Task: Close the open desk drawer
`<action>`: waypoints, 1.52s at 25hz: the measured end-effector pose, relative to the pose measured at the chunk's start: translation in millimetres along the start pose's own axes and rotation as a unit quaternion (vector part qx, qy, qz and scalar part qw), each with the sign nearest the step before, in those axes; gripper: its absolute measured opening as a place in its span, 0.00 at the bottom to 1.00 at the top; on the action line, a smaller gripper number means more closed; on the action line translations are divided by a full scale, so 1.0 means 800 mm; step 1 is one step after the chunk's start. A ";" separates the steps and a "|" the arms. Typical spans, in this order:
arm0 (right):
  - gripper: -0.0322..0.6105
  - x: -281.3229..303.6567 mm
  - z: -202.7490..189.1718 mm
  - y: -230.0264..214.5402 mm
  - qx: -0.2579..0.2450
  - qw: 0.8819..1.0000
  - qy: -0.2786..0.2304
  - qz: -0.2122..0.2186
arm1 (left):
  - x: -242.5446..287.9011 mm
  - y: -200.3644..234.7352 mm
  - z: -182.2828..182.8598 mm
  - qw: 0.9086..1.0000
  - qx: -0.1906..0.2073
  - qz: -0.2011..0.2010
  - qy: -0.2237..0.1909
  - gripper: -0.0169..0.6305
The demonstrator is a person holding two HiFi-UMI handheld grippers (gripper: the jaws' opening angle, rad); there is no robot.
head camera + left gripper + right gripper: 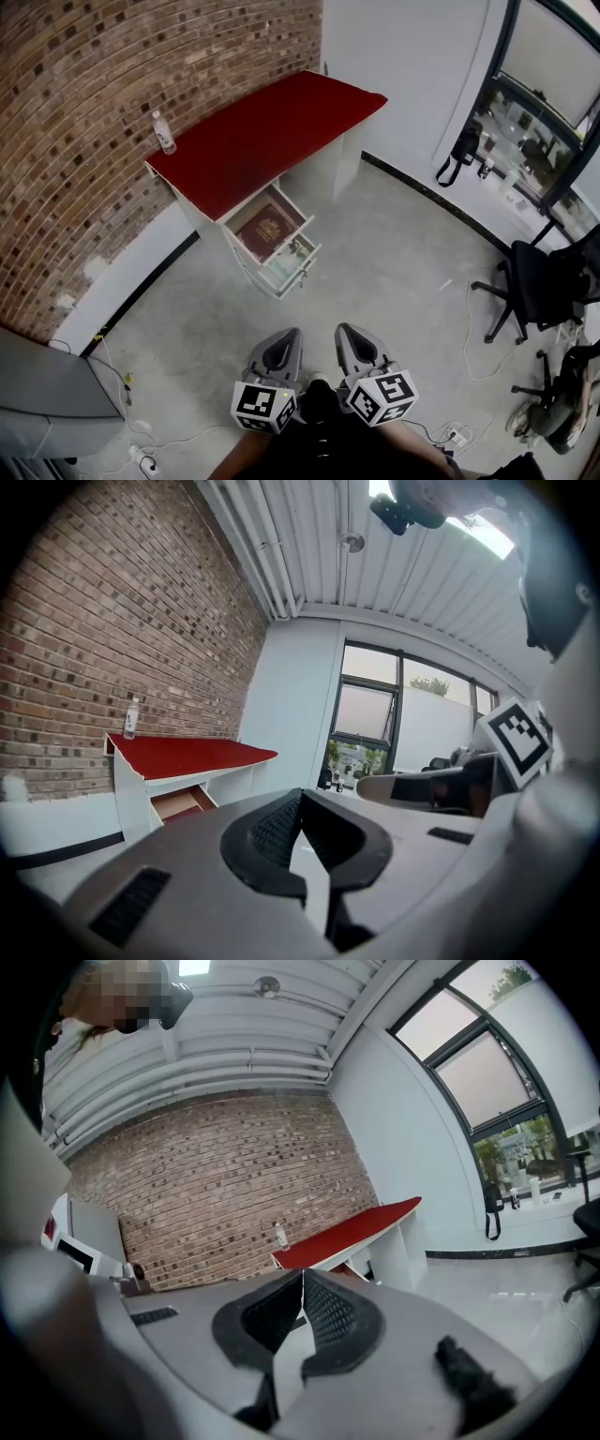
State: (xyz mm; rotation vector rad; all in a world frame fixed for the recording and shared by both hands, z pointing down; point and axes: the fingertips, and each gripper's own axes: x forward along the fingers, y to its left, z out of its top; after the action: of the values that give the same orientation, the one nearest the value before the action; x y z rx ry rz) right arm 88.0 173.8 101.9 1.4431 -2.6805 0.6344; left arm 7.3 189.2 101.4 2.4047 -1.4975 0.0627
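Head view first: the red-topped desk (272,127) stands against the brick wall (84,112), and two of its drawers hang open toward us. The upper drawer (299,205) holds a dark red book (267,228) with a gold emblem, lying flat. The lower drawer (307,263) juts out a bit further, with small items inside that are too tiny to name. A clear water bottle (164,131) stands upright on the desk's far left corner.

Down at the bottom edge, the left gripper (284,336) and right gripper (349,330) sit side by side, well short of the drawers, with bare grey floor (375,272) between. Left gripper view: jaws pressed together, nothing between them. Right gripper view: same story, pads meeting, empty.

Off to the right there's a black office chair (534,281), and white cables (473,347) trail over the floor, none across the line to the desk.
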 end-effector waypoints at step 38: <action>0.07 0.203 0.072 -0.100 -0.015 1.000 0.008 0.012 | 0.209 0.104 0.066 1.000 0.006 0.023 -0.011 0.04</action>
State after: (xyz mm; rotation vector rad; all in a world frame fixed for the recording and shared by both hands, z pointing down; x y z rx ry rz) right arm 69.0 -15.0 111.5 1.3948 -2.6871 0.6025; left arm 3.2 -4.4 103.9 2.3869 -1.5666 0.0564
